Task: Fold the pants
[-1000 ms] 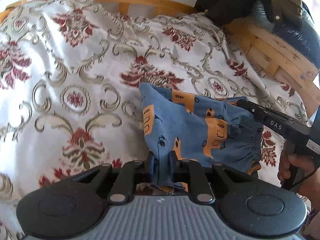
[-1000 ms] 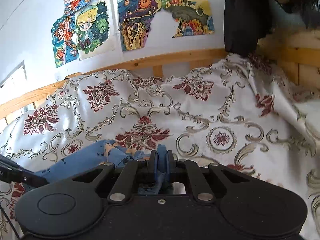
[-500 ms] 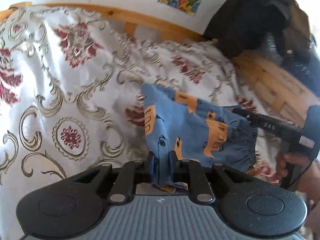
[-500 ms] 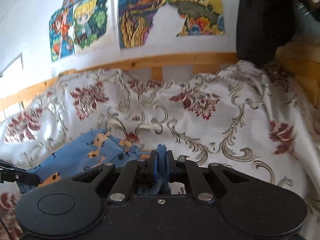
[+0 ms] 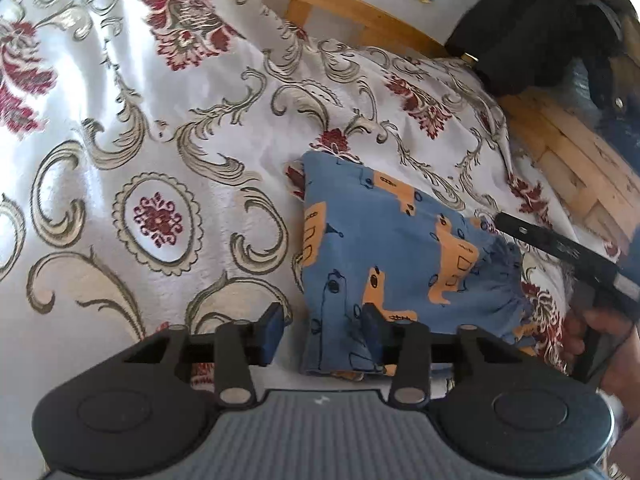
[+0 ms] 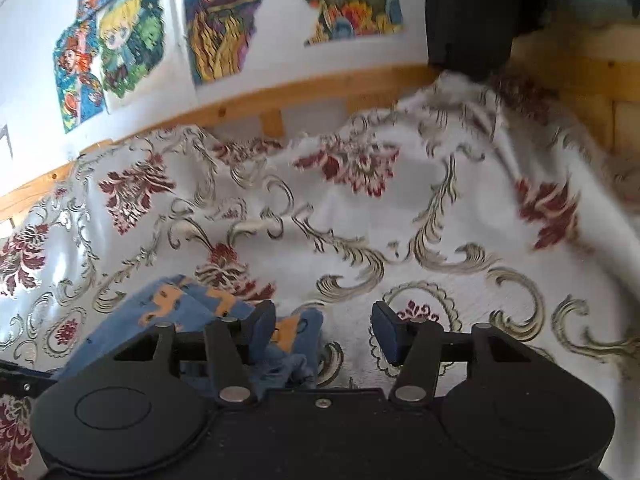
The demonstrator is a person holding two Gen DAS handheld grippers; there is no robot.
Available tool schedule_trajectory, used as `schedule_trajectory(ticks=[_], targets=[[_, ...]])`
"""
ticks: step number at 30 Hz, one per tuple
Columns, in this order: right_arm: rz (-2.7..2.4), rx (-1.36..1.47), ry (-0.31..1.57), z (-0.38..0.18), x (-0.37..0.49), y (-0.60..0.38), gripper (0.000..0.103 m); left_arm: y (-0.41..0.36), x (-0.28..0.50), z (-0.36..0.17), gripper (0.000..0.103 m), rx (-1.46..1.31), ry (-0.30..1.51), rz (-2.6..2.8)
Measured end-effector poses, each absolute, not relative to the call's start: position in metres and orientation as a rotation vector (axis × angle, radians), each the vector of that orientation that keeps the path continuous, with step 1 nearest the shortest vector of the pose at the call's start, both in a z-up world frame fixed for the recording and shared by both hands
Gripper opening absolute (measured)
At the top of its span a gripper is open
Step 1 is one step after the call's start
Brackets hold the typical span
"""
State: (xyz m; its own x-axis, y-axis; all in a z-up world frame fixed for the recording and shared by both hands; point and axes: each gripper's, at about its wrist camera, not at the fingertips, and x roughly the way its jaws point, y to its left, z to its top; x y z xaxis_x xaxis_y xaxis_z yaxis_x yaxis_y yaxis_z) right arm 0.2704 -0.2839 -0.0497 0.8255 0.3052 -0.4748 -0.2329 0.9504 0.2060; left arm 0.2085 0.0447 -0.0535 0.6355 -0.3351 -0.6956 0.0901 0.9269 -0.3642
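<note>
The blue pants with orange prints lie folded on the patterned bedspread. My left gripper is open at the pants' near edge, one finger beside the cloth and the other over it. My right gripper is open too. In the right wrist view the pants lie at the lower left, bunched by the left finger. The right gripper's body shows in the left wrist view beyond the gathered waistband, held by a hand.
A wooden bed rail runs along the far side, with a wooden end frame at the right. Dark clothing hangs over the corner. Drawings hang on the wall behind.
Both grippers have opened and let go of the pants, which now lie flat on the bedspread. Both have lowered closer to the bed.
</note>
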Motion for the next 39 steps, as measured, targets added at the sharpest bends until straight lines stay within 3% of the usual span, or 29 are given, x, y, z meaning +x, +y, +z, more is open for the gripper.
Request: schedule_trajectory(ticks=[1,3,6,8,10,13,28,39], targets=[[0.284,0.138,0.513,-0.047,0.264,-0.282,0.070,0.045,0.208,-0.053,0.055,-0.316,0.851,-0.244],[0.277,0.134,0.507,-0.045,0.255,-0.279,0.077,0.046,0.205,-0.051,0.060,-0.317,0.848,-0.234],[0.256,0.134,0.527,-0.047,0.239,-0.277,0.078,0.045,0.197,-0.047,0.072,-0.311,0.839,-0.204],[0.236,0.133,0.532,-0.045,0.225,-0.278,0.083,0.045,0.190,-0.044,0.083,-0.315,0.827,-0.179],[0.234,0.149,0.518,-0.041,0.208,-0.281,0.095,0.044,0.181,-0.039,0.092,-0.307,0.811,-0.152],[0.237,0.152,0.485,-0.032,0.185,-0.281,0.102,0.039,0.168,-0.030,0.102,-0.262,0.790,-0.111],[0.209,0.172,0.413,0.007,0.109,-0.257,0.102,-0.010,0.096,0.023,0.103,-0.063,0.677,-0.019],[0.184,0.176,0.360,0.033,0.048,-0.254,0.102,-0.010,0.051,0.050,0.103,-0.106,0.606,0.030]])
